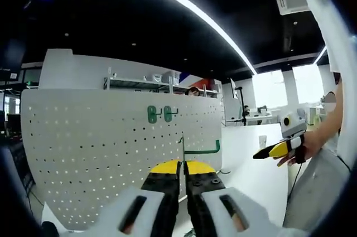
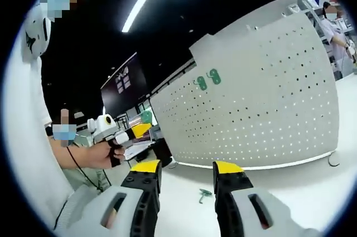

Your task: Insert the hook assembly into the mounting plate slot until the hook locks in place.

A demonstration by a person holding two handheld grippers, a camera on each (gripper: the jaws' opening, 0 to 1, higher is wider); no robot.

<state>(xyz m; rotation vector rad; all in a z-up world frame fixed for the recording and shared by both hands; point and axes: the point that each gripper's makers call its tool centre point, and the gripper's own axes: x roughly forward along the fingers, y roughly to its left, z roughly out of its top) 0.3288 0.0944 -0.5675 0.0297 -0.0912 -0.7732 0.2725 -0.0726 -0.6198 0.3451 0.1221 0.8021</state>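
The white perforated mounting plate (image 1: 100, 153) stands upright on the table. Two green hook bases (image 1: 159, 114) sit on its upper part. My left gripper (image 1: 182, 166) is shut on a green wire hook (image 1: 203, 149), which juts right of the jaws, close in front of the plate. The right gripper (image 1: 274, 150) hangs at the right in a person's hand. In the right gripper view, my right gripper (image 2: 187, 167) is open and holds nothing, facing the plate (image 2: 268, 109) and its two green bases (image 2: 207, 80). The left gripper (image 2: 134, 132) shows at the left.
A small green hook (image 2: 204, 194) lies loose on the white table (image 2: 290, 187) between my right jaws and the plate. A metal shelf (image 1: 162, 83) rises behind the plate. A person in white (image 2: 33, 153) stands at the left.
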